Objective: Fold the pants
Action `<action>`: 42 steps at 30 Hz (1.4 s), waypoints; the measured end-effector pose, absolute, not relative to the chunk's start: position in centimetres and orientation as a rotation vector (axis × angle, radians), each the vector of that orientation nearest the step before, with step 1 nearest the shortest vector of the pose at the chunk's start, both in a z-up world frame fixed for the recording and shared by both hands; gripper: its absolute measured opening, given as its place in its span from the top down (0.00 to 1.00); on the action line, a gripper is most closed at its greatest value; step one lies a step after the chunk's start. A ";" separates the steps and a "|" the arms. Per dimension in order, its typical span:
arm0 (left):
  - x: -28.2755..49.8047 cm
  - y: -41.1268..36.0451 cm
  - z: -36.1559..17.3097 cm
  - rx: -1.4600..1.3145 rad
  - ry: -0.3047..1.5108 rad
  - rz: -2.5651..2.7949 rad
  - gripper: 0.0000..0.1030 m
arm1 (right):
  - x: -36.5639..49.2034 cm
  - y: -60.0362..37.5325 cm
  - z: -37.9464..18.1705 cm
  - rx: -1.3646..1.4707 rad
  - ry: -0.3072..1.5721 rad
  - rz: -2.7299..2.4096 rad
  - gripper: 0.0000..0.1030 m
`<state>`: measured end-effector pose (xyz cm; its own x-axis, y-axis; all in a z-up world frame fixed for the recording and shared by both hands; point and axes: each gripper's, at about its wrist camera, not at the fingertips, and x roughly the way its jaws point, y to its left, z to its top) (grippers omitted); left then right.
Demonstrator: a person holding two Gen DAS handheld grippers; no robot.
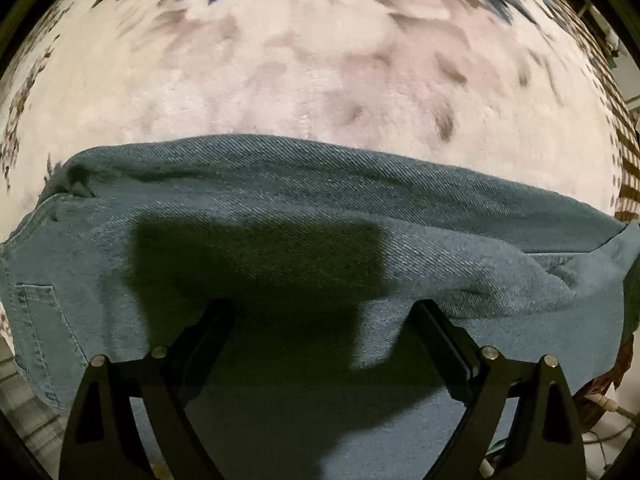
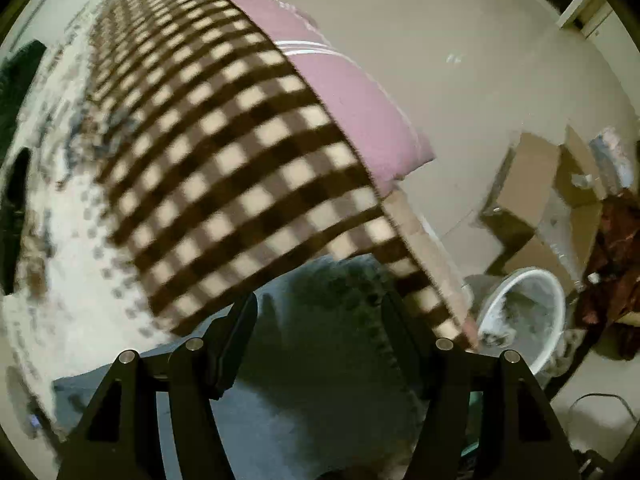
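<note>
- Left wrist view: left gripper [image 1: 320,308] points down over the pants [image 1: 280,208], blue-green denim spread across the lower half of the frame.
- Jaws stand wide apart. Nothing sits between the pads; the cloth lies below them, and whether the tips touch it cannot be told.
- Right finger [image 1: 440,332] has a raised fold of denim running just past its tip. Left finger [image 1: 212,328] sits in the gripper's own dark shadow on the cloth.
- A stitched back pocket [image 1: 40,320] shows at far left, with a seam curving down the edge.
- Beyond the pants lies a cream floral blanket [image 1: 320,72], plush, with grey and dark blue leaf prints toward the top.
- Right wrist view: frame is motion-blurred. Right gripper [image 2: 320,320] also has its jaws spread open, nothing pinched between them.
- Pants [image 2: 312,380] lie under and between the fingers, in shadow, at bottom centre.
- A brown-and-cream checked blanket [image 2: 224,168] runs diagonally above the denim, its corner hanging off the edge.
- A pink sheet [image 2: 352,100] shows under the checked blanket along its right side.
- On the floor [image 2: 460,60] to the right: a white bin [image 2: 524,280] and cardboard boxes [image 2: 528,184].
</note>
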<state>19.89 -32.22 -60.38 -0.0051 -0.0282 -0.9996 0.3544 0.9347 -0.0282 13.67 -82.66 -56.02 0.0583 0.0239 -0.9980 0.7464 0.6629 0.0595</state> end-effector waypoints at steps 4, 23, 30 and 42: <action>20.1 -32.0 -60.5 0.264 1.549 -0.310 0.08 | 13.8 -82.0 -57.5 0.605 1.423 -0.617 0.46; 19.6 -31.7 -60.5 0.265 1.541 -0.307 0.08 | 9.0 -78.6 -53.1 0.961 1.305 -0.466 0.61; 19.5 -31.8 -60.6 0.261 1.525 -0.293 0.07 | 18.3 -77.5 -58.5 0.918 1.550 -0.600 0.39; 19.3 -30.3 -60.2 0.243 1.525 -0.315 0.07 | 8.8 -70.5 -58.5 0.696 1.662 -0.613 0.79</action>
<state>19.33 -30.30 -60.24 0.0185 -0.0497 -0.9986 0.3501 0.9358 -0.0401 8.81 -70.47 -58.48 -0.1486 0.1188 -0.9817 0.7278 0.6852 -0.0273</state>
